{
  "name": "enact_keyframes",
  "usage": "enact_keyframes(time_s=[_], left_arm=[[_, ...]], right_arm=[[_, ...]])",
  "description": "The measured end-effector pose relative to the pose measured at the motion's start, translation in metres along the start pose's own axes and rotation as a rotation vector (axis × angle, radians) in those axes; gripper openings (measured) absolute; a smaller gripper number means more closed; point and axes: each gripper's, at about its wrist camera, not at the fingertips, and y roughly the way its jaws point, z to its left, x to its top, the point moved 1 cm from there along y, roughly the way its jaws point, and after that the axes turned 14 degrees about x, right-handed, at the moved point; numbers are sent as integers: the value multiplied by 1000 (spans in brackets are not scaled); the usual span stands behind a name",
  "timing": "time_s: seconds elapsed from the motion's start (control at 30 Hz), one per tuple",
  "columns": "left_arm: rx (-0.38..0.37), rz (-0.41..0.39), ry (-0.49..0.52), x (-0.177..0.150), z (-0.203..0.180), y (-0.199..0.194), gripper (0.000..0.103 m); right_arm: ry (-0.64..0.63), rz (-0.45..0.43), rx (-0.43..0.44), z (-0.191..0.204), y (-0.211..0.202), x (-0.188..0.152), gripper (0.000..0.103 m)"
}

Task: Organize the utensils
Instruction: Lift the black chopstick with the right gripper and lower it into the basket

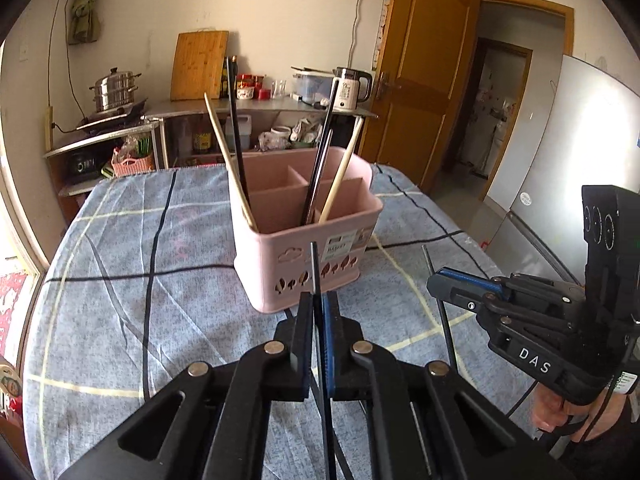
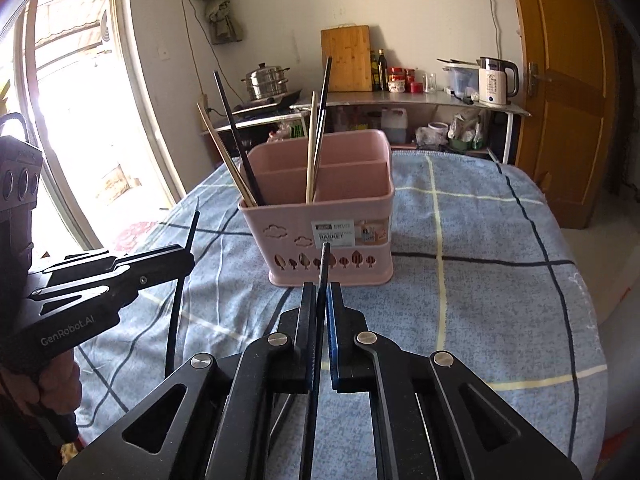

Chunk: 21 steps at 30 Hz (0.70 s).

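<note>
Left gripper (image 1: pixel 318 300) pinches a black chopstick (image 1: pixel 315 268), right gripper (image 2: pixel 322 292) pinches another (image 2: pixel 325 264), pink basket (image 1: pixel 320 240) at frame centre.

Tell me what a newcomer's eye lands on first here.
First the pink basket standing mid-table on the blue checked cloth, with wooden and black chopsticks leaning out of its compartments. Then, in the foreground, the left gripper and right gripper, each shut on a black chopstick pointing toward the basket.
</note>
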Motion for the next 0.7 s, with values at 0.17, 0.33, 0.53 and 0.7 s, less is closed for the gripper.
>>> enact_keyframes(time_s=[0.17,0.33,0.53,0.7], left_arm=[[-7,-76,2,21,4,-19,5],[-18,-126,-12,33,8,-27,5],[-19,-137,-17,30,7,-31,5],[-22,-137,-19,30,7,-36,5]], right_arm=[[-29,-62,-2,6,-17,18,5],[-33,-104,-13,3,-28,30,5],[-26,-122,-14,2,-38,29,5],[-49,-145,-15,7,-46,34,5]])
